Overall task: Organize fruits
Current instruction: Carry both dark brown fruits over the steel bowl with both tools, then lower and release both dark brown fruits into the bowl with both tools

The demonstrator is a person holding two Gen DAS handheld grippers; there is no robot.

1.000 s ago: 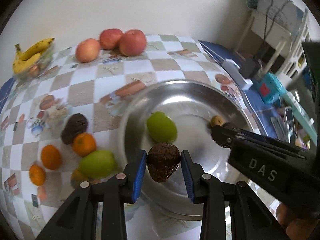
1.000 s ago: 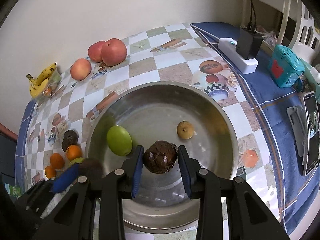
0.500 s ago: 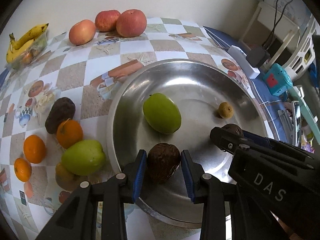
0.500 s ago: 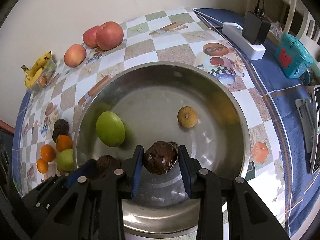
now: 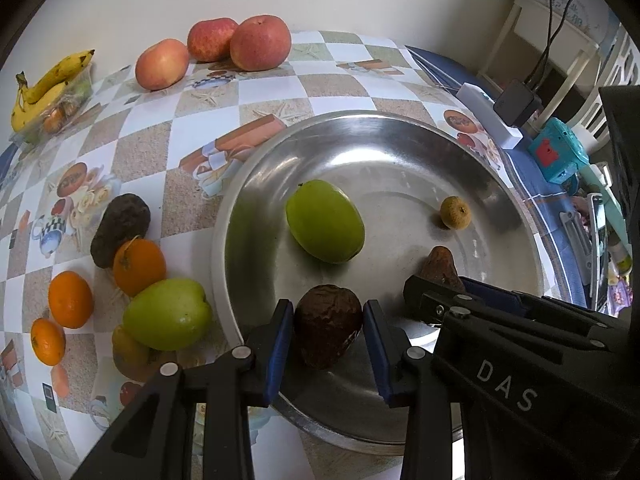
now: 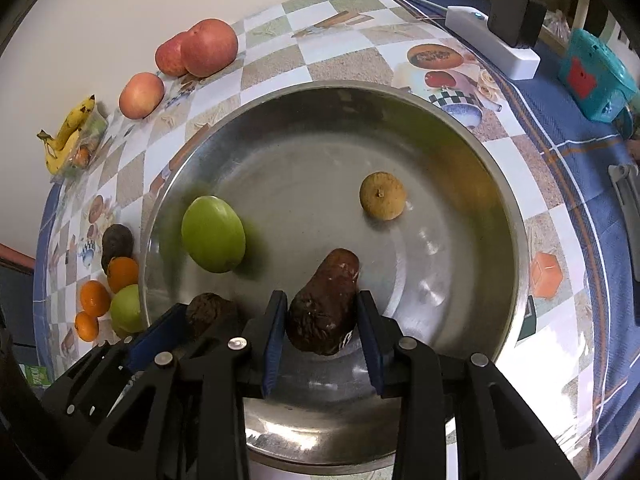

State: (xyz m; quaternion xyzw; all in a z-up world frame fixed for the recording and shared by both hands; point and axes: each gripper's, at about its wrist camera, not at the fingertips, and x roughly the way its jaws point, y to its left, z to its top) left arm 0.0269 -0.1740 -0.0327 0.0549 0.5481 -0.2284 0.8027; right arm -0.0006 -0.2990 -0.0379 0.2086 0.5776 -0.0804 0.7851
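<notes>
gripping dark avocados w/ both fingers over steel bowl, checkered tablecloth

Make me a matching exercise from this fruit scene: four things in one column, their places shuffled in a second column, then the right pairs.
Things:
1. green mango
2. bananas
3. brown avocado
4. green apple

Places:
A. on the tablecloth, left of the steel basin, beside the oranges
B. between the left gripper's fingers
C. loose inside the basin
D. far left edge of the table, near the wall

Pairs: 1-C, 2-D, 3-B, 4-A
</notes>
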